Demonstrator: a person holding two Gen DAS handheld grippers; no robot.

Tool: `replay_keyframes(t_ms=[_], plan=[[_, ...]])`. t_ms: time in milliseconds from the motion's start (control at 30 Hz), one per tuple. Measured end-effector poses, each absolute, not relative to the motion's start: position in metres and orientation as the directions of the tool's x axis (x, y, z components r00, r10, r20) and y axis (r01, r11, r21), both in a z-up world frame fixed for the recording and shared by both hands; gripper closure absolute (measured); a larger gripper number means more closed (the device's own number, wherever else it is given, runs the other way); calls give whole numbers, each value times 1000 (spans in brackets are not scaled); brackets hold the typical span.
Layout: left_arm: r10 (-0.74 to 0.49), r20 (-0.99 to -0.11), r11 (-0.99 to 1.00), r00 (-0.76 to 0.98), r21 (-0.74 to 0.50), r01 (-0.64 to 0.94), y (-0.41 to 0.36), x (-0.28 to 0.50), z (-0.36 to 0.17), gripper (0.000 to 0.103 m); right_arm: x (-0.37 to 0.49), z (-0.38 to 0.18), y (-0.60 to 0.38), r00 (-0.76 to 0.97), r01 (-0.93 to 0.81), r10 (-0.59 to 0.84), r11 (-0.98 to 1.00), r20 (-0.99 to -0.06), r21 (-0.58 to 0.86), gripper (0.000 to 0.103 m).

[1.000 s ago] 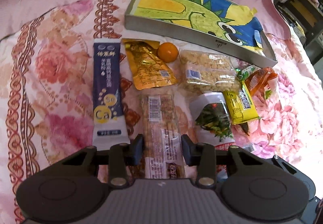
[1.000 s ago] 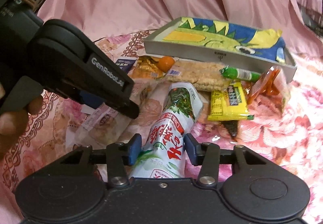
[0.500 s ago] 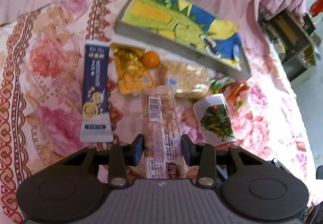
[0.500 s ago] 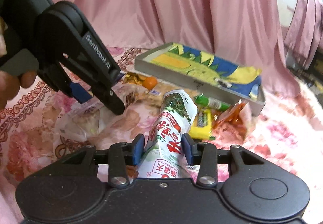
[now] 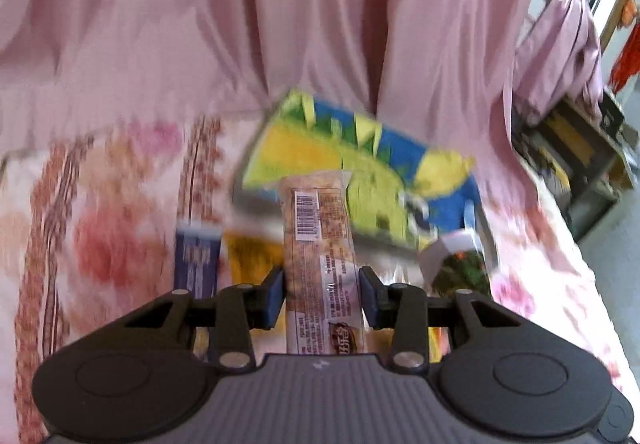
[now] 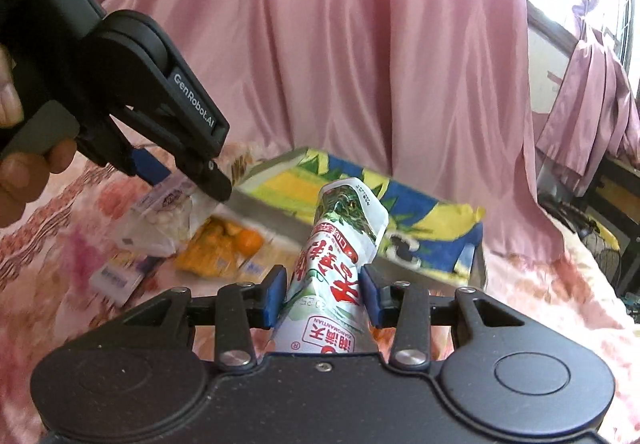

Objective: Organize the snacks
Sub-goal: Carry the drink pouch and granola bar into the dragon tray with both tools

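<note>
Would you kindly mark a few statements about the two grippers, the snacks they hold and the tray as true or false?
1. The left gripper is shut on a clear-wrapped snack bar. True.
2. The right gripper is empty. False: its pads press on a white and green snack packet with red characters.
3. The snack bar lies flat on the floral cloth. False: it is held up off the cloth.
4. The tray with the dinosaur picture holds no snacks. True, as far as the views show.
5. An orange fruit sits inside the tray. False: it lies on the cloth in front of the tray, beside a yellow packet.
</note>
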State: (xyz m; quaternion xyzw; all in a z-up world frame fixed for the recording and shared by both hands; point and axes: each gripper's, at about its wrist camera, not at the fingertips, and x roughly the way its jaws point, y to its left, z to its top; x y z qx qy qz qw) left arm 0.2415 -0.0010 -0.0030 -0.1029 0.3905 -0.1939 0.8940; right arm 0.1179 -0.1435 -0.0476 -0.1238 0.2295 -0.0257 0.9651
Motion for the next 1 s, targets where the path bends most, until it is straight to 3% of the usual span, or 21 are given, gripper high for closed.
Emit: replay_keyframes(t_ms=[267,467,700,1000], plan=[[-416,-536,892,734,-397,216,-18,311,4,60,187,-38,-174,921,-6,-93,968,-378,-253,61],[-316,-517,917,795,-382,117,-30,361,-17,60,247,-47,-195,933,17,-93,976,-347,-217,61],[-336,-524,919,782,-363,152,-44,394,-53,60,315,-63,-216,923,44,-88,991,-375,-122,61],[-307,-617,951,724,-227,210,-70,416,-81,60,348,-89,-228,866,60,-64,998,-496,-24,61]])
